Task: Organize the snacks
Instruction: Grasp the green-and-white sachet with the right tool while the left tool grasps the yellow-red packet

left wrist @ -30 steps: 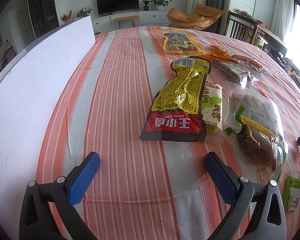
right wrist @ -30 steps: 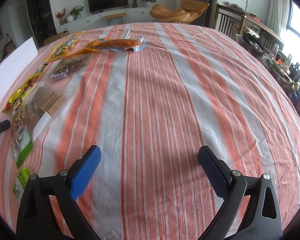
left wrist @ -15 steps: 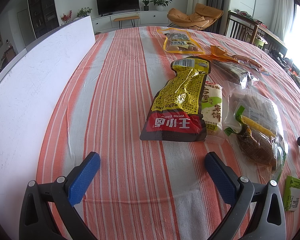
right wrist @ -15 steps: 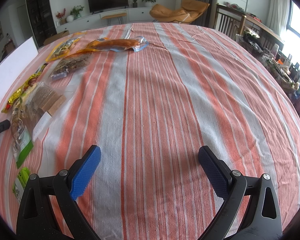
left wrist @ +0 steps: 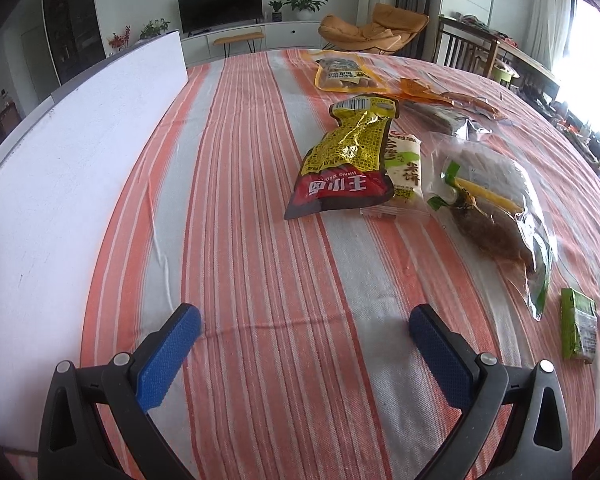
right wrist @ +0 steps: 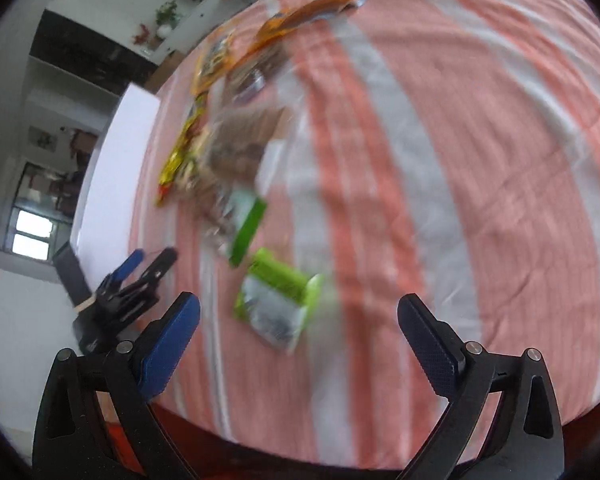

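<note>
Several snack packs lie on a table with an orange and white striped cloth (left wrist: 260, 280). A yellow and red pouch (left wrist: 348, 160) overlaps a white and green pack (left wrist: 406, 164). A clear bag of brown snacks (left wrist: 492, 208) lies to their right, and a small green packet (left wrist: 578, 326) sits near the right edge. My left gripper (left wrist: 304, 340) is open and empty, short of the pouch. My right gripper (right wrist: 298, 332) is open and empty, tilted, just above the small green packet (right wrist: 280, 304). The right wrist view is blurred. The left gripper shows there too (right wrist: 152, 262).
A white board (left wrist: 80, 152) stands along the left side of the table. A yellow pack (left wrist: 342, 74), an orange pack (left wrist: 440, 94) and a dark pack (left wrist: 444, 118) lie at the far end. The table's near edge (right wrist: 260, 440) shows below my right gripper.
My right gripper has swung left and tilted, from bare cloth to over the small green packet, with motion blur. My left gripper has shifted slightly; the snacks have not moved.
</note>
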The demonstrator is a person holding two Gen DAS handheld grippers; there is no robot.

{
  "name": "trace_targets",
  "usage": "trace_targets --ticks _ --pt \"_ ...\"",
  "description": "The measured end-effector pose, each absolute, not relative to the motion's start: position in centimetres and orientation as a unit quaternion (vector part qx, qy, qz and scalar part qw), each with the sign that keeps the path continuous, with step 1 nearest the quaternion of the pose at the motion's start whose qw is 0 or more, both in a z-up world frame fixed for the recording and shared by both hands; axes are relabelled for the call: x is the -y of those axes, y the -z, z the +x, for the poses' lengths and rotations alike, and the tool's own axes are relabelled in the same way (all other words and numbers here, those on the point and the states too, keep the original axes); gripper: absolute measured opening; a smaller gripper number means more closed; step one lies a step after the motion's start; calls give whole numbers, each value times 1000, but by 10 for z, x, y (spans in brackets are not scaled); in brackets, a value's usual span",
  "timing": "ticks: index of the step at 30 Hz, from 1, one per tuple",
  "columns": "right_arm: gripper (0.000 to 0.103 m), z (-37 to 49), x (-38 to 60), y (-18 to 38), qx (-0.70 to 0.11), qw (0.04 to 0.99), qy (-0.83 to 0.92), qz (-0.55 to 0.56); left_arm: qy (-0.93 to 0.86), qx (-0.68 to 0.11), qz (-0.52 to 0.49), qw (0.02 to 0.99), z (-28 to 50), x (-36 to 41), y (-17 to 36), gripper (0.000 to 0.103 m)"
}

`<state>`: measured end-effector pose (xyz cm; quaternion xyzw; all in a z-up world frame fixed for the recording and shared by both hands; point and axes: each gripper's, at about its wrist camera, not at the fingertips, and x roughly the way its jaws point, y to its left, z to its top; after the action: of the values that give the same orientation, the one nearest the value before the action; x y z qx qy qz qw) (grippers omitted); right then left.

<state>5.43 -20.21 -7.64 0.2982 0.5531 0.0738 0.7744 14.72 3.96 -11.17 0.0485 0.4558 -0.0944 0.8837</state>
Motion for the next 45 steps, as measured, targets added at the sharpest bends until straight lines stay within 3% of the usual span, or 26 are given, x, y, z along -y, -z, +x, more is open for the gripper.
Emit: trace_targets --ticks 8,10,21,29,35,37,38,40,45 --pt "97 71 112 85 -535 834 -12 135 97 -456 49 884 146 -40 112 103" --pt "55 70 102 87 -512 857 15 57 97 -456 49 884 146 -40 112 103" --pt "55 62 204 87 -433 897 65 57 107 -485 63 866 152 -40 109 103" --pt "55 60 207 88 -414 906 56 60 167 -472 37 865 215 -22 42 103" --pt "56 53 209 88 -408 909 51 71 158 -558 58 812 293 11 85 103" --pt "56 51 210 88 -407 909 50 72 162 -575 63 800 297 14 106 95" --pt "56 51 211 88 -406 909 48 75 163 -560 65 810 293 12 104 85" --pt "56 51 214 88 -404 910 44 85 168 -547 20 820 288 -6 96 29" --pt "56 51 218 88 -400 911 40 97 170 -539 -80 821 266 -59 93 29"
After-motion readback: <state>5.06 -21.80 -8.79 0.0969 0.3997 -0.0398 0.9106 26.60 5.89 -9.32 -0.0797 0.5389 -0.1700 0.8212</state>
